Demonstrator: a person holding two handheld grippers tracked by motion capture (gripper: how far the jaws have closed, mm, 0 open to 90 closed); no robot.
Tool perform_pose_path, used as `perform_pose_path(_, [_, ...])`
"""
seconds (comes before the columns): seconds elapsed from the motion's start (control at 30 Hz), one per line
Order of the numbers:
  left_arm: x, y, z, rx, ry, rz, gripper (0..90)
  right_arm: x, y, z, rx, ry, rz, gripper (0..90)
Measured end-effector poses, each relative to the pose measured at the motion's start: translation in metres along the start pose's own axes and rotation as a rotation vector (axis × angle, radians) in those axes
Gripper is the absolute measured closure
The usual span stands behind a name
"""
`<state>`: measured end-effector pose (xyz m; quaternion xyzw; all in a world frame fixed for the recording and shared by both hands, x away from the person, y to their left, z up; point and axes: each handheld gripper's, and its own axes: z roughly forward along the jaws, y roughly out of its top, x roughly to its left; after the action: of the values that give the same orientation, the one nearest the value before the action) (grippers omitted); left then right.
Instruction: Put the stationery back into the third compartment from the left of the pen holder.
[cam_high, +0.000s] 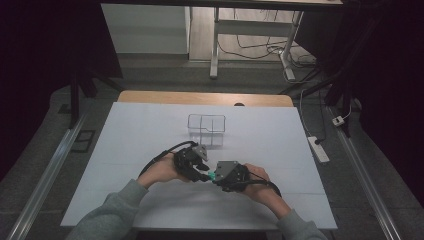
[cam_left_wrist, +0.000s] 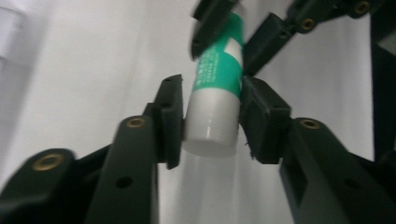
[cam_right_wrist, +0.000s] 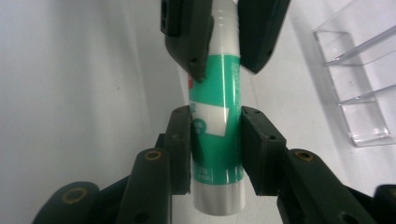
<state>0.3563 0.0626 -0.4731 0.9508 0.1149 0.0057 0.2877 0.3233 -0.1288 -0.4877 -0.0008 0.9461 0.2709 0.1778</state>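
**Glue stick bridged between two grippers above the table**

Nearest to us, in the left gripper view, the white end of the glue stick (cam_left_wrist: 212, 119) sits between our left gripper (cam_left_wrist: 211, 119)'s jaws, its green label running up towards the other gripper. The left pad touches the white barrel. The right pad lies against it or just beside it, and we cannot tell whether it presses. These jaws stand about half apart, no wider than the stick, so we read this as a light hold rather than a firm clamp.

Moving right, the right gripper (cam_right_wrist: 216, 149) is clenched on the green part of the glue stick (cam_right_wrist: 215, 135), both pads flat on the label. From above, the stick (cam_high: 211, 176) is a small green spot between the left gripper (cam_high: 200, 170) and the right gripper (cam_high: 216, 178), held over the white table (cam_high: 125, 150), with the clear plastic organiser (cam_high: 206, 130) well apart beyond them.

We judge this a hand-over or a pull on the cap. The risk is on the left: a loose hold on a smooth round barrel could let it slip or swing out of line. If both hands pull off-axis, the stick may twist in the right pads and drop to the table.
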Motion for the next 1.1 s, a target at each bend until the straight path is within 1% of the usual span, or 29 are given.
perform_pose_path(0.07, [0.001, -0.003, -0.001, -0.009, 0.025, -0.020, 44.7, -0.002, -0.002, -0.002, -0.018, -0.004, 0.027, 66.1])
perform_pose_path(0.13, [0.002, -0.006, -0.002, -0.031, 0.035, -0.039, 39.5, -0.005, -0.004, -0.004, -0.035, -0.019, 0.041, 66.1])
perform_pose_path(0.2, [0.003, -0.010, -0.004, -0.055, 0.044, -0.061, 36.7, -0.006, -0.006, -0.005, -0.045, -0.030, 0.074, 66.1])
perform_pose_path(0.27, [0.005, -0.014, -0.007, -0.074, 0.055, -0.075, 34.3, -0.009, -0.008, -0.007, -0.053, -0.039, 0.088, 66.1])
perform_pose_path(0.33, [0.005, -0.019, -0.010, -0.103, 0.073, -0.096, 33.4, -0.010, -0.010, -0.008, -0.069, -0.050, 0.112, 66.1])
perform_pose_path(0.37, [0.006, -0.021, -0.012, -0.125, 0.077, -0.111, 33.1, -0.011, -0.011, -0.009, -0.072, -0.052, 0.114, 66.1])
perform_pose_path(0.4, [0.007, -0.025, -0.015, -0.137, 0.079, -0.114, 32.9, -0.011, -0.011, -0.010, -0.082, -0.060, 0.123, 66.1])
perform_pose_path(0.43, [0.006, -0.028, -0.016, -0.159, 0.085, -0.131, 32.6, -0.012, -0.011, -0.011, -0.090, -0.073, 0.125, 66.1])
perform_pose_path(0.47, [0.006, -0.031, -0.018, -0.175, 0.093, -0.141, 32.3, -0.012, -0.011, -0.012, -0.098, -0.076, 0.142, 66.1])
perform_pose_path(0.53, [0.007, -0.039, -0.022, -0.203, 0.109, -0.157, 30.9, -0.014, -0.012, -0.014, -0.119, -0.084, 0.160, 66.1])
perform_pose_path(0.57, [0.006, -0.042, -0.023, -0.234, 0.118, -0.185, 30.8, -0.014, -0.012, -0.015, -0.130, -0.090, 0.168, 66.1])
perform_pose_path(0.63, [0.007, -0.048, -0.025, -0.266, 0.132, -0.218, 30.7, -0.016, -0.013, -0.016, -0.150, -0.098, 0.189, 66.1])
perform_pose_path(0.67, [0.007, -0.051, -0.025, -0.274, 0.138, -0.231, 30.7, -0.017, -0.014, -0.017, -0.155, -0.102, 0.191, 66.1])
perform_pose_path(0.73, [0.007, -0.055, -0.025, -0.275, 0.144, -0.241, 30.7, -0.018, -0.015, -0.018, -0.151, -0.109, 0.198, 66.1])
perform_pose_path(0.83, [0.005, -0.061, -0.024, -0.281, 0.144, -0.255, 30.7, -0.018, -0.016, -0.017, -0.162, -0.110, 0.212, 66.1])
perform_pose_path(0.9, [0.004, -0.063, -0.024, -0.289, 0.144, -0.260, 30.8, -0.018, -0.016, -0.017, -0.160, -0.113, 0.214, 66.1])
perform_pose_path(0.97, [0.003, -0.064, -0.025, -0.317, 0.140, -0.272, 31.0, -0.019, -0.016, -0.016, -0.162, -0.113, 0.219, 66.1])
perform_pose_path(1.03, [0.003, -0.064, -0.025, -0.344, 0.137, -0.283, 31.2, -0.018, -0.016, -0.016, -0.176, -0.113, 0.235, 66.1])
perform_pose_path(1.1, [0.003, -0.063, -0.025, -0.380, 0.120, -0.299, 31.2, -0.019, -0.016, -0.016, -0.182, -0.112, 0.239, 66.1])
